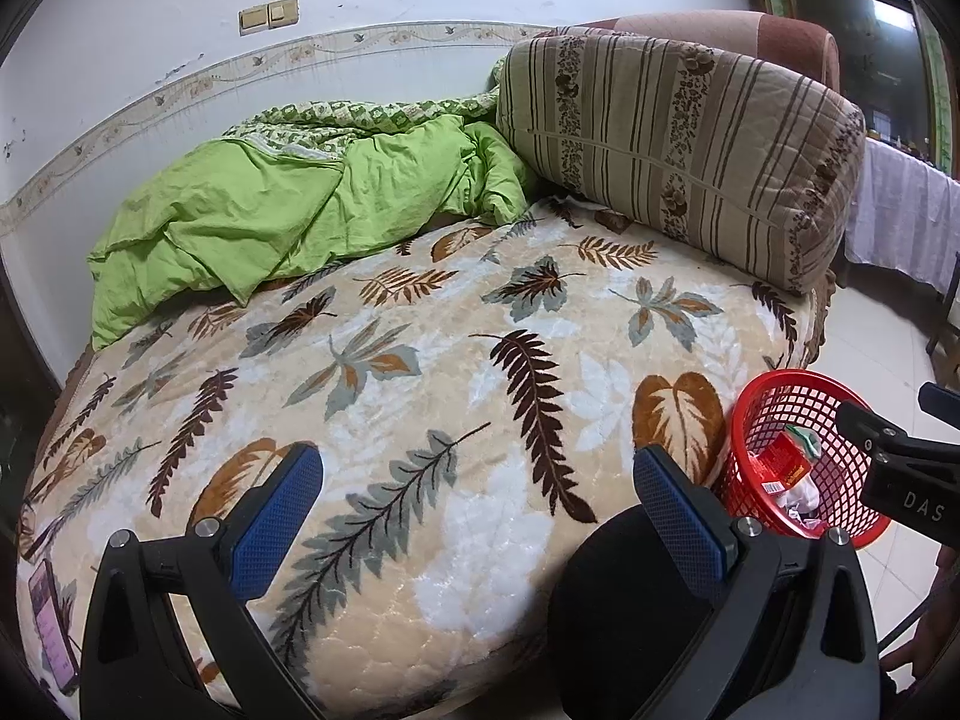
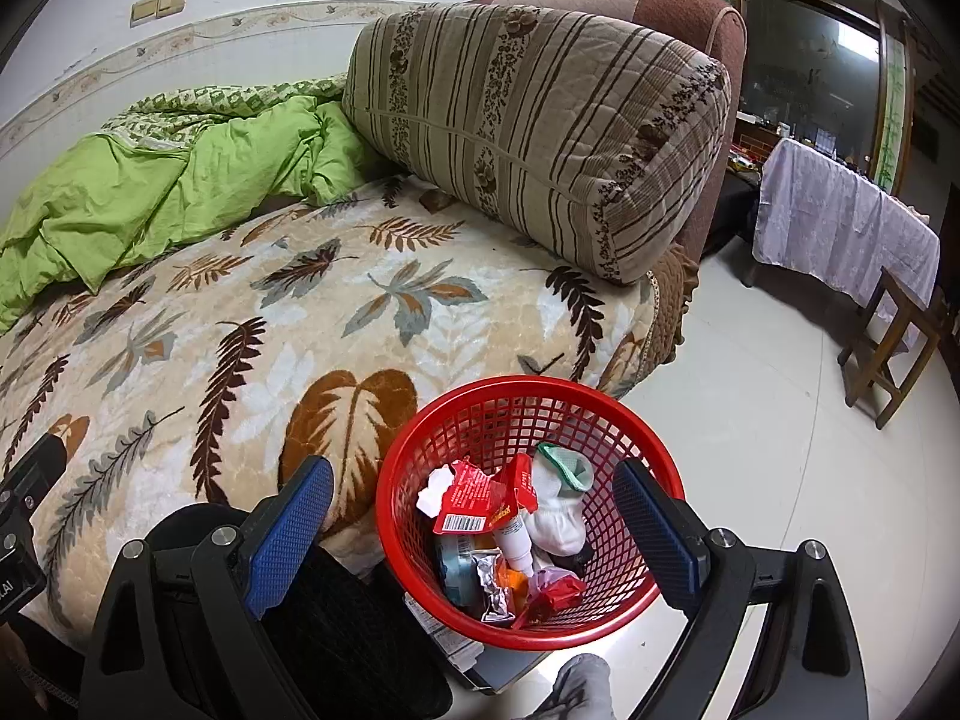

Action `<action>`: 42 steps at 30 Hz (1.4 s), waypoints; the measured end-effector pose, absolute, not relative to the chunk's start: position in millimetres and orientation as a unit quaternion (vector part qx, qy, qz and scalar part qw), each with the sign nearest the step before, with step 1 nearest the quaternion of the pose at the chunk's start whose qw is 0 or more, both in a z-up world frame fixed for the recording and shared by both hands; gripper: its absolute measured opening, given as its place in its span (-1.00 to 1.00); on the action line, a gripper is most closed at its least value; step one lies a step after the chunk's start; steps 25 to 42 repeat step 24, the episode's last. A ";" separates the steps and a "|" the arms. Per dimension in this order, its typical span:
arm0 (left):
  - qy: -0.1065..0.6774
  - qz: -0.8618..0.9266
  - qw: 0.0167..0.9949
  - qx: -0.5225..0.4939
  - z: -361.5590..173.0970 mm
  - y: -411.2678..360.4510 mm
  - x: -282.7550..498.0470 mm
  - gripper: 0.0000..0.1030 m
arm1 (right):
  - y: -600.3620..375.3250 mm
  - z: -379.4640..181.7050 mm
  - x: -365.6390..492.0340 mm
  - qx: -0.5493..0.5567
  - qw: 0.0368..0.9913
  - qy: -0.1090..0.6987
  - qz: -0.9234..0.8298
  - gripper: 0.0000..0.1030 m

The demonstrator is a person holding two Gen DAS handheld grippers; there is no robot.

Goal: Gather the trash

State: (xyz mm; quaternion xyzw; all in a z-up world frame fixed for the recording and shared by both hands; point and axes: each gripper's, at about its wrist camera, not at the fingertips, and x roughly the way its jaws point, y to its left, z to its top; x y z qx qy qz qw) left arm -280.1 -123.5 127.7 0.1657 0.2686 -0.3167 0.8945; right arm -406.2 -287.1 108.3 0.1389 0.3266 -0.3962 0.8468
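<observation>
A red mesh basket [image 2: 624, 420] stands on the floor by the bed's near corner. It holds trash: a red wrapper [image 2: 474, 495], a white tube [image 2: 515, 543], white socks [image 2: 561, 501], foil and other bits. It also shows in the left wrist view [image 1: 774, 414]. My right gripper [image 2: 480, 522] is open and empty, hovering above the basket. My left gripper [image 1: 480, 516] is open and empty over the leaf-patterned bed cover [image 1: 420, 372]. The right gripper shows at the right edge of the left wrist view [image 1: 900, 456].
A crumpled green quilt [image 1: 288, 210] lies at the back of the bed. A large striped cushion [image 2: 540, 120] leans on a brown armrest. A phone [image 1: 51, 624] lies at the bed's left edge. A cloth-covered table [image 2: 840, 222] and wooden stool [image 2: 900, 336] stand on the right.
</observation>
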 end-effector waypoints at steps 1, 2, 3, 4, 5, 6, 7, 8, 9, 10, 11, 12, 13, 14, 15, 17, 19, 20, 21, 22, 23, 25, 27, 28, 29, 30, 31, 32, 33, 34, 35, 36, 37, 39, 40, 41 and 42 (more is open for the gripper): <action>0.270 -0.318 0.894 0.164 127.7 -123.5 -279.8 1.00 | -287.2 108.3 -406.1 0.139 0.847 0.327 -0.396 0.85; 0.272 -0.319 0.893 0.163 127.1 -122.7 -279.4 1.00 | -287.4 108.3 -406.0 0.138 0.847 0.327 -0.395 0.85; 0.275 -0.319 0.892 0.160 126.7 -123.4 -279.3 1.00 | -287.4 108.2 -406.0 0.139 0.847 0.327 -0.395 0.85; 0.278 -0.320 0.892 0.159 125.5 -122.9 -278.7 1.00 | -287.7 108.1 -405.9 0.139 0.847 0.327 -0.395 0.85; 0.280 -0.319 0.892 0.158 124.5 -122.6 -278.2 1.00 | -288.1 107.8 -405.4 0.139 0.847 0.328 -0.394 0.85; 0.282 -0.319 0.891 0.156 123.8 -123.3 -278.4 1.00 | -287.7 107.5 -405.1 0.139 0.847 0.329 -0.394 0.85; 0.283 -0.320 0.891 0.155 123.2 -123.2 -278.3 1.00 | -288.7 107.3 -404.5 0.138 0.847 0.330 -0.393 0.85; 0.284 -0.321 0.890 0.154 122.9 -122.1 -277.1 1.00 | -288.8 106.9 -403.8 0.138 0.848 0.330 -0.391 0.85; 0.283 -0.320 0.891 0.155 123.0 -121.9 -276.4 1.00 | -288.4 106.6 -403.0 0.136 0.848 0.332 -0.390 0.85; 0.283 -0.319 0.891 0.156 122.8 -122.3 -276.6 1.00 | -287.8 106.4 -402.0 0.135 0.849 0.333 -0.388 0.85; 0.283 -0.320 0.890 0.156 122.5 -122.5 -276.7 1.00 | -287.6 106.1 -400.3 0.133 0.849 0.335 -0.387 0.85; 0.285 -0.321 0.890 0.156 122.3 -122.8 -276.7 1.00 | -286.7 105.7 -399.0 0.131 0.849 0.337 -0.385 0.85; 0.286 -0.321 0.890 0.155 122.2 -123.1 -276.7 1.00 | -285.5 105.1 -397.3 0.129 0.850 0.339 -0.383 0.85; 0.287 -0.321 0.889 0.155 121.7 -121.7 -274.7 1.00 | -285.4 104.7 -395.6 0.127 0.850 0.342 -0.381 0.85; 0.287 -0.321 0.889 0.154 121.6 -121.3 -274.2 1.00 | -284.4 104.1 -393.6 0.124 0.850 0.344 -0.378 0.85; 0.295 -0.320 0.888 0.147 120.4 -117.4 -269.1 1.00 | -281.6 102.9 -388.2 0.116 0.852 0.351 -0.371 0.85; 0.303 -0.315 0.889 0.137 118.9 -111.1 -261.8 1.00 | -280.4 101.7 -381.6 0.109 0.854 0.359 -0.361 0.85; 0.303 -0.310 0.891 0.133 118.5 -106.7 -258.3 1.00 | -279.4 101.3 -378.0 0.106 0.855 0.362 -0.356 0.85; 0.303 -0.303 0.895 0.127 118.4 -101.4 -253.9 1.00 | -278.5 101.4 -372.9 0.104 0.858 0.363 -0.347 0.85; 0.305 -0.297 0.897 0.120 118.5 -95.8 -247.9 1.00 | -277.9 101.8 -370.0 0.104 0.861 0.362 -0.343 0.85; 0.308 -0.291 0.898 0.116 118.8 -91.2 -241.8 1.00 | -277.5 103.8 -363.3 0.105 0.865 0.359 -0.335 0.85; 0.311 -0.281 0.901 0.109 118.7 -85.4 -234.2 1.00 | -277.4 106.3 -356.3 0.106 0.869 0.357 -0.325 0.85; 0.311 -0.281 0.901 0.109 118.7 -85.4 -234.2 1.00 | -277.4 106.3 -356.3 0.106 0.869 0.357 -0.325 0.85; 0.311 -0.281 0.901 0.109 118.7 -85.4 -234.2 1.00 | -277.4 106.3 -356.3 0.106 0.869 0.357 -0.325 0.85; 0.311 -0.281 0.901 0.109 118.7 -85.4 -234.2 1.00 | -277.4 106.3 -356.3 0.106 0.869 0.357 -0.325 0.85; 0.311 -0.281 0.901 0.109 118.7 -85.4 -234.2 1.00 | -277.4 106.3 -356.3 0.106 0.869 0.357 -0.325 0.85; 0.311 -0.281 0.901 0.109 118.7 -85.4 -234.2 1.00 | -277.4 106.3 -356.3 0.106 0.869 0.357 -0.325 0.85; 0.311 -0.281 0.901 0.109 118.7 -85.4 -234.2 1.00 | -277.4 106.3 -356.3 0.106 0.869 0.357 -0.325 0.85; 0.311 -0.281 0.901 0.109 118.7 -85.4 -234.2 1.00 | -277.4 106.3 -356.3 0.106 0.869 0.357 -0.325 0.85; 0.311 -0.281 0.901 0.109 118.7 -85.4 -234.2 1.00 | -277.4 106.3 -356.3 0.106 0.869 0.357 -0.325 0.85; 0.311 -0.281 0.901 0.109 118.7 -85.4 -234.2 1.00 | -277.4 106.3 -356.3 0.106 0.869 0.357 -0.325 0.85; 0.311 -0.281 0.901 0.109 118.7 -85.4 -234.2 1.00 | -277.4 106.3 -356.3 0.106 0.869 0.357 -0.325 0.85; 0.311 -0.281 0.901 0.109 118.7 -85.4 -234.2 1.00 | -277.4 106.3 -356.3 0.106 0.869 0.357 -0.325 0.85; 0.311 -0.281 0.901 0.109 118.7 -85.4 -234.2 1.00 | -277.4 106.3 -356.3 0.106 0.869 0.357 -0.325 0.85; 0.311 -0.281 0.901 0.109 118.7 -85.4 -234.2 1.00 | -277.4 106.3 -356.3 0.106 0.869 0.357 -0.325 0.85; 0.311 -0.281 0.901 0.109 118.7 -85.4 -234.2 1.00 | -277.4 106.3 -356.3 0.106 0.869 0.357 -0.325 0.85; 0.311 -0.281 0.901 0.109 118.7 -85.4 -234.2 1.00 | -277.4 106.3 -356.3 0.106 0.869 0.357 -0.325 0.85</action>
